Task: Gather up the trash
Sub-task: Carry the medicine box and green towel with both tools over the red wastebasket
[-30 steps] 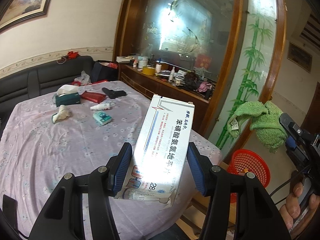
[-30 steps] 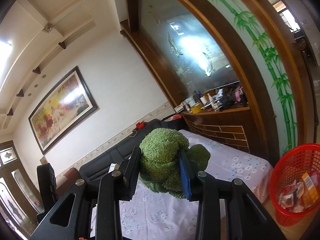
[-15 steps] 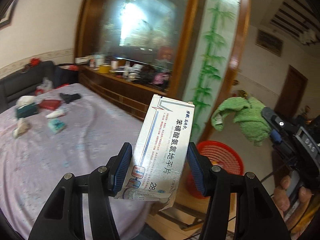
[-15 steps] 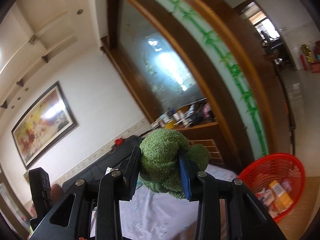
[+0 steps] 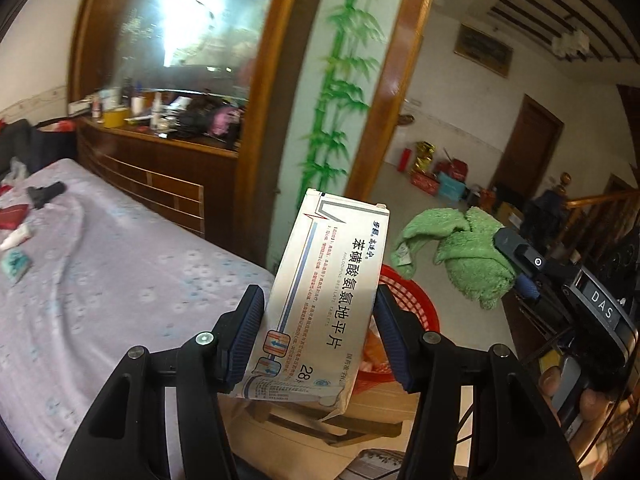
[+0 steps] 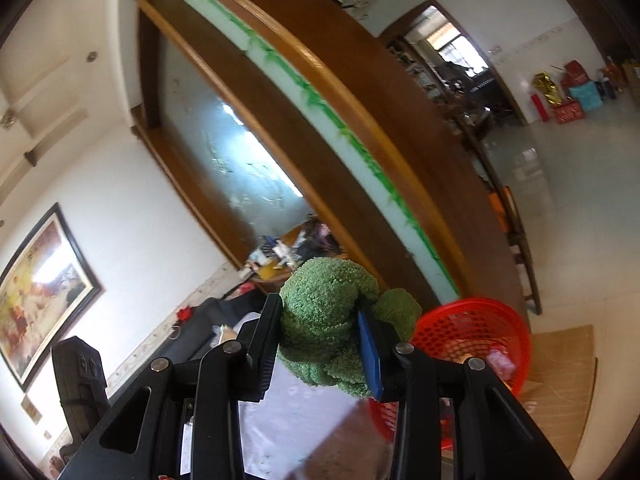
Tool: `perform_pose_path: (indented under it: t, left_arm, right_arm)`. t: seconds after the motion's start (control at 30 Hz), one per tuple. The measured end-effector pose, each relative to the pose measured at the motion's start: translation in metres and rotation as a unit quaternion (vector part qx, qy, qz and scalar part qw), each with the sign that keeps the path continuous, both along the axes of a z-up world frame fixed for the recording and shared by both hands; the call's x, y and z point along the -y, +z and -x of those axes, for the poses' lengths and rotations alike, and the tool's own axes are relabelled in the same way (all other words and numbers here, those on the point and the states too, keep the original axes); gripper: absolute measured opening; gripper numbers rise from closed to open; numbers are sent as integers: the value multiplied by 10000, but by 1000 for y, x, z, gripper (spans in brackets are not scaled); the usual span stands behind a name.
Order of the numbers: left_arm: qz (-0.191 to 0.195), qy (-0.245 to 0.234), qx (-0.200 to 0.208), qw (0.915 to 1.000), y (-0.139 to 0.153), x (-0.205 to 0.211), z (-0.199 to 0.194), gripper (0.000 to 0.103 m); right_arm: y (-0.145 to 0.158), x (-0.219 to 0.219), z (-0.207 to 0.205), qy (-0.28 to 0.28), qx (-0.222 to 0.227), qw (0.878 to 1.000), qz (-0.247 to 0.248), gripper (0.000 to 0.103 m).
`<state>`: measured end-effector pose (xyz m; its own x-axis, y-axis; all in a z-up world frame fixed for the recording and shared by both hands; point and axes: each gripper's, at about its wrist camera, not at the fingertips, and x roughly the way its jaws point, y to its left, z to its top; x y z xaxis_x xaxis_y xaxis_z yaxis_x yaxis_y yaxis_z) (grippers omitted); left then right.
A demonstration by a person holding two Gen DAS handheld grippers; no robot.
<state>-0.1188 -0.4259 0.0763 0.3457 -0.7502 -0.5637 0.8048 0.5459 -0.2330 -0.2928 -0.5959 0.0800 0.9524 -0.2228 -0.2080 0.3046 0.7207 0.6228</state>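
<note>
My left gripper (image 5: 320,336) is shut on a white medicine box (image 5: 328,304) with blue and red print, held upright past the table's edge. Behind the box a red mesh basket (image 5: 412,304) stands on the floor. My right gripper (image 6: 318,340) is shut on a bunched green towel (image 6: 324,312); the towel also shows in the left wrist view (image 5: 468,256), above and right of the basket. In the right wrist view the basket (image 6: 480,328) sits just right of the towel and holds several scraps.
A table with a lilac flowered cloth (image 5: 112,280) carries a white tube (image 5: 16,236), a teal packet (image 5: 14,264), a red pouch (image 5: 12,216) and a black object (image 5: 44,194). A cluttered wooden sideboard (image 5: 160,148) and a bamboo-painted panel (image 5: 336,92) stand behind.
Both grippers have swung right, away from the table toward the red basket. The basket now sits directly behind the box. Both grips are unchanged.
</note>
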Motion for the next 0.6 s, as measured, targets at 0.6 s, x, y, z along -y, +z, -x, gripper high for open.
perform_pose_path:
  t: [0.6]
  left_arm:
    - [-602,-696,-1035,9904,-69,90,-11,55]
  right_arm:
    - [-30,51,1,-499,-469,9966,-464,39]
